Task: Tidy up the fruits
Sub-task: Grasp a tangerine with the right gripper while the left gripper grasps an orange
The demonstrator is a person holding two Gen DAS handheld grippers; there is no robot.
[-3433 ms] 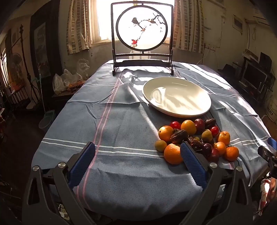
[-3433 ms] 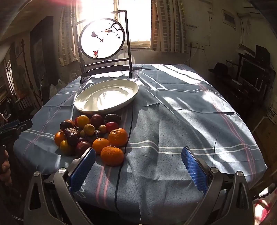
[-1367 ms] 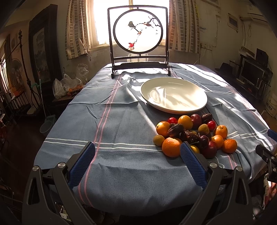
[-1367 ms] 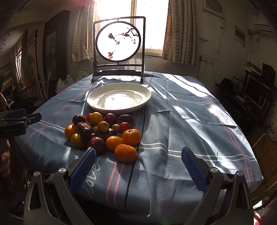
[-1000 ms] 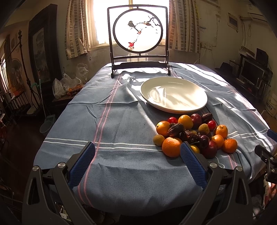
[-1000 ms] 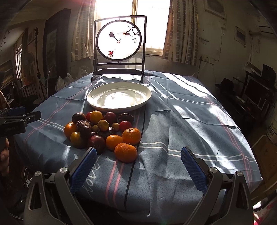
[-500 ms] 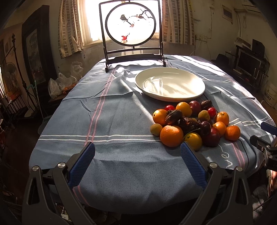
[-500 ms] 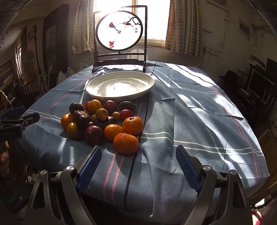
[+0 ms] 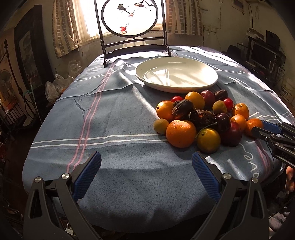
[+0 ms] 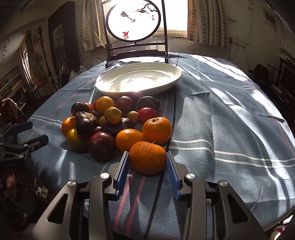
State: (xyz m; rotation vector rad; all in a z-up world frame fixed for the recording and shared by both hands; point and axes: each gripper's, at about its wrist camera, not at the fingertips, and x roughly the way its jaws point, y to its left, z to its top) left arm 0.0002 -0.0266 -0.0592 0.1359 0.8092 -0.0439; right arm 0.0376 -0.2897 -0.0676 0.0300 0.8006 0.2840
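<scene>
The right claw [image 10: 147,166] has just been closing its jaws around the nearest mandarin [image 10: 147,159], which sits on the worktop [image 10: 221,120] at the near edge of the fruit pile [image 10: 110,125]. Both blue pads [image 10: 123,169] stand against the sides of this mandarin and pinch it, and the fruit rests on the blue striped tablecloth [image 9: 110,129]. The left claw [image 9: 146,172] is spread wide and holds nothing; it hangs over the bare cloth near the front edge of the worktop, beside a big orange [image 9: 181,133]. The pile holds oranges, dark plums, small red fruits and yellow-green ones. Behind it, toward the far edge, lies an empty white plate [image 9: 210,73]. At the far edge stands a round painted screen [image 9: 130,17] in a dark frame.
</scene>
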